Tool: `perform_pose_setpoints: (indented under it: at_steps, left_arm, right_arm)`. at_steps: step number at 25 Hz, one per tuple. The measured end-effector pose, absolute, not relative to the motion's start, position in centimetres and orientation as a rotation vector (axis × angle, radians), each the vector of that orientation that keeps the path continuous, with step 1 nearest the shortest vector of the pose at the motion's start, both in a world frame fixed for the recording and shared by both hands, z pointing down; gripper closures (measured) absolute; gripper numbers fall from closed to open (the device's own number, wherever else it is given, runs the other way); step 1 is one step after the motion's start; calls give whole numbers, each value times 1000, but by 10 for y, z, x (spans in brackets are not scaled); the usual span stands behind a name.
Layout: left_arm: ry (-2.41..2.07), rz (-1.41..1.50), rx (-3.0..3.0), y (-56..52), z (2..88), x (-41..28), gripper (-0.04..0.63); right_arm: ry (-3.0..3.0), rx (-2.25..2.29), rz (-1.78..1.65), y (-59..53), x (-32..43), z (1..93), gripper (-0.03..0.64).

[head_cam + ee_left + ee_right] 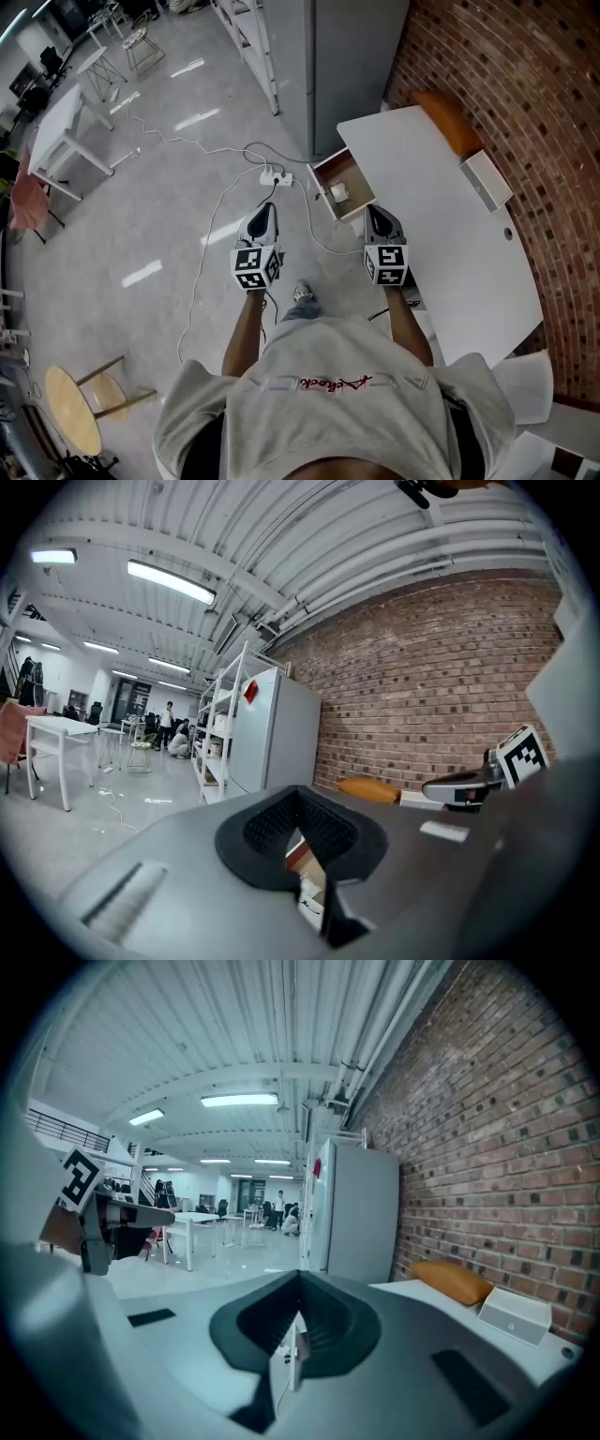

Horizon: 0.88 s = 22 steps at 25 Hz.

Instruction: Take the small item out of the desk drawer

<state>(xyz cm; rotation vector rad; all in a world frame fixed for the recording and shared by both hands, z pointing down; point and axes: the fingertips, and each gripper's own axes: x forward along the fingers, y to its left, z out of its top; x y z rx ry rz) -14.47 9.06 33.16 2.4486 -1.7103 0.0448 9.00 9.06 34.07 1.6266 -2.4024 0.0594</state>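
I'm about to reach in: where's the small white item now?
In the head view, the small white item lies inside the open drawer of the white desk, just ahead and left of the right gripper.

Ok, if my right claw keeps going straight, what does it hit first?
Probably the grey cabinet past the end of the desk. The right claw seems to clear the desk edge, though its height is unclear.
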Motion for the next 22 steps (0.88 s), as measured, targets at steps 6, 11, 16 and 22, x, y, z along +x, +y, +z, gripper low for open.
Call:
perform_pose_setpoints:
  at_steps: [6, 11, 16, 22]
  left_arm:
    - [-1691, 43, 2467, 31, 323, -165, 587]
    - [-1675, 23, 2482, -14, 319, -176, 586]
    - [-1662, 20, 2492, -51, 321, -189, 587]
    - [-1646, 27, 2498, -85, 329, -201, 587]
  right_arm:
    - [-2397, 1641, 41, 32, 67, 330, 606]
    - [-2381, 1663, 29, -9, 57, 327, 606]
    - [-2366, 1674, 31, -43, 45, 330, 606]
    - [-2358, 1689, 19, -77, 33, 331, 606]
